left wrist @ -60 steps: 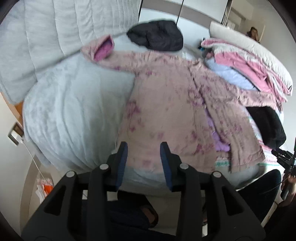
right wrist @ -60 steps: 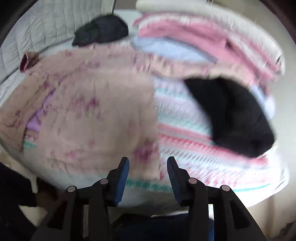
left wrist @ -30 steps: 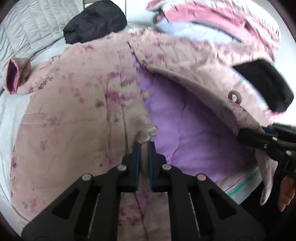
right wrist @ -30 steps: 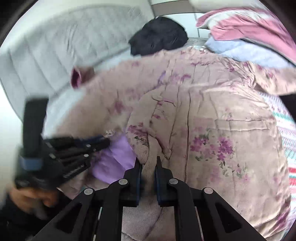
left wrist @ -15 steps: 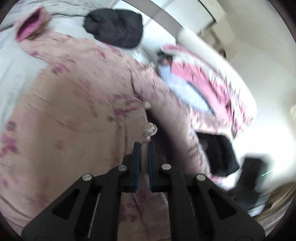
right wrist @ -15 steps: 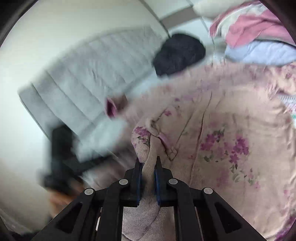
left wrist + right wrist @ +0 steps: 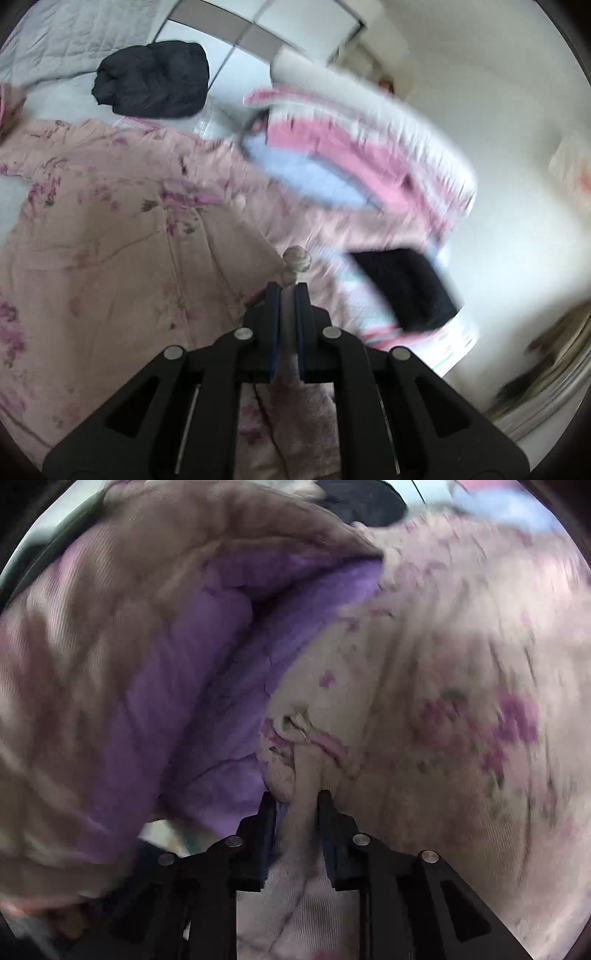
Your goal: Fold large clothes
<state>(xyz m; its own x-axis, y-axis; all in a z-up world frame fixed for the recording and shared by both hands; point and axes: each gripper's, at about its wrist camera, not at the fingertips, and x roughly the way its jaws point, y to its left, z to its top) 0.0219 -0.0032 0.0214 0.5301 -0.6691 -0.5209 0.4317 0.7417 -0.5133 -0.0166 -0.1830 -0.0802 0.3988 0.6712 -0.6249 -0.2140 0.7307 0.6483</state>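
A pink flowered padded coat (image 7: 122, 236) with a purple lining (image 7: 221, 686) lies spread on the bed. My left gripper (image 7: 287, 290) is shut on the coat's front edge, just below a knotted cloth button (image 7: 297, 258). In the right wrist view the coat (image 7: 443, 686) fills the frame, its front panel partly turned over so the lining shows. My right gripper (image 7: 297, 797) has a bunched fold of the coat's edge between its jaws. The jaws are opening, and the fold still fills the gap and touches both pads.
A black bundled garment (image 7: 151, 79) lies at the head of the bed by the grey quilted headboard (image 7: 85, 33). A stack of pink and white quilts (image 7: 351, 155) sits at the right, with a black garment (image 7: 406, 288) on a striped blanket below it.
My left gripper has risen with the coat's edge and swung toward the quilts. My right gripper has dropped close to the coat, its jaws now wider apart around the fold.
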